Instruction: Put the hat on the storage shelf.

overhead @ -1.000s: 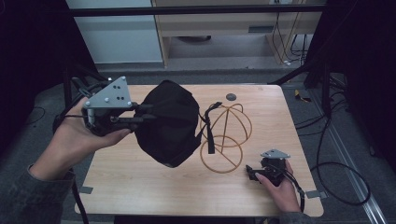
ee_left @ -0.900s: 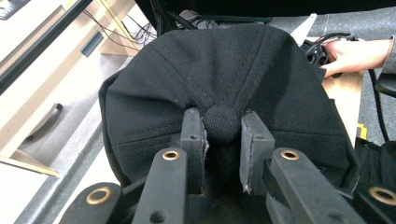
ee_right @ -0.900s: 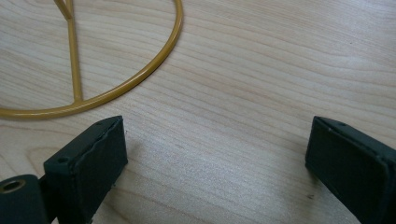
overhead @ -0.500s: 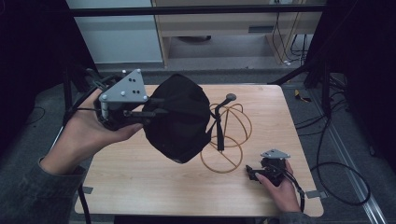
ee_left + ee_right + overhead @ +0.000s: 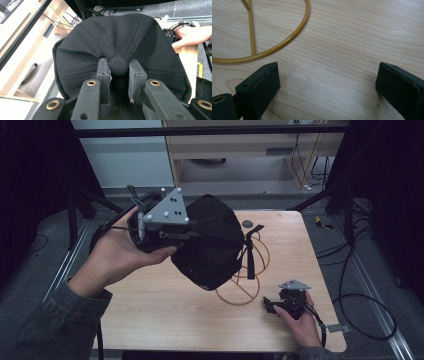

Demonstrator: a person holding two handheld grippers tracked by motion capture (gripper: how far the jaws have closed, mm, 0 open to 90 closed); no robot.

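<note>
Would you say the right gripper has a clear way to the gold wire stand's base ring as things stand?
Probably yes: the right gripper rests open beside the base ring, with bare table between them; the cap hangs higher.

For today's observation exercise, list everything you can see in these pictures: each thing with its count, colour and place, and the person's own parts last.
Cap: one, black, held above the table's left half, pinched at its top button.
Wire stand: one, gold, on the table, partly behind the cap.
Strap: one, black, hanging over the stand.
Small disc: one, dark, near the table's far edge.
Table: one, light wood.
Left gripper: one, black with grey plate, shut on the cap.
Right gripper: one, black, open, low over the table near the stand's base ring.
Hands: two, left hand, right hand.
</note>
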